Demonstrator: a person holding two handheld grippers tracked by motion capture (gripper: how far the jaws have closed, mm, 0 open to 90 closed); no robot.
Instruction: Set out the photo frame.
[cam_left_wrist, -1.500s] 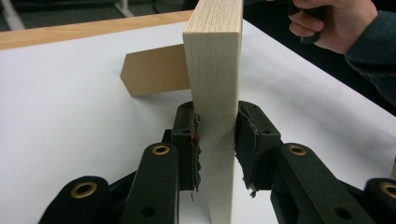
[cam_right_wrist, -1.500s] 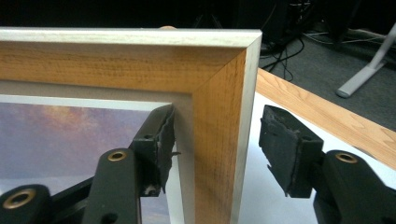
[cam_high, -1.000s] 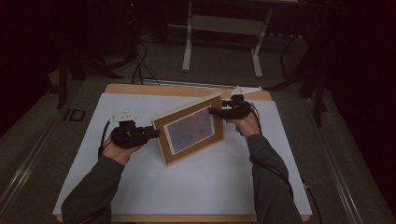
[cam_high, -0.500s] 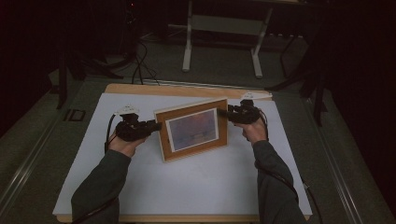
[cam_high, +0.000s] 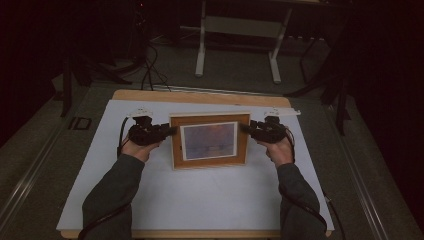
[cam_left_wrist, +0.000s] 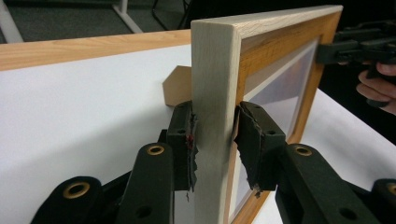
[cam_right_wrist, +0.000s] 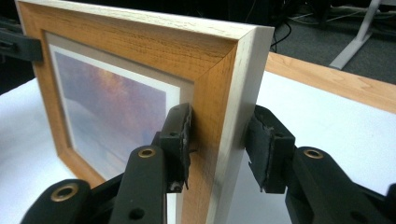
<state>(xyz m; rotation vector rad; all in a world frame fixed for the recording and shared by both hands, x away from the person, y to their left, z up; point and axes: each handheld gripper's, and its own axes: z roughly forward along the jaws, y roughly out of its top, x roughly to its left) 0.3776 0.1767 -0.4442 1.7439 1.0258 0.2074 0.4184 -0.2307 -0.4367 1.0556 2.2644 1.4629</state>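
Standing upright mid-table, the picture frame (cam_high: 210, 140) is flanked at nine o'clock by the left gripper (cam_left_wrist: 215, 140), its jaws just opening, a slight gap at one pad, and at three o'clock by the right gripper (cam_right_wrist: 218, 140), its jaws just closing, one pad touching. Bare white table cover (cam_high: 200, 200) is seen toward six o'clock.

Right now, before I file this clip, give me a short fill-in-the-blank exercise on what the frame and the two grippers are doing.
1. The picture frame stands upright on the ____ sheet covering the table.
2. The left gripper has its jaws around the frame's ____ edge in the high view.
3. In the right gripper view, the right gripper has one pad on the frame's front and the other pad ____ its back.
4. The frame's moulding is made of ____.

Missing words: white; left; apart from; wood
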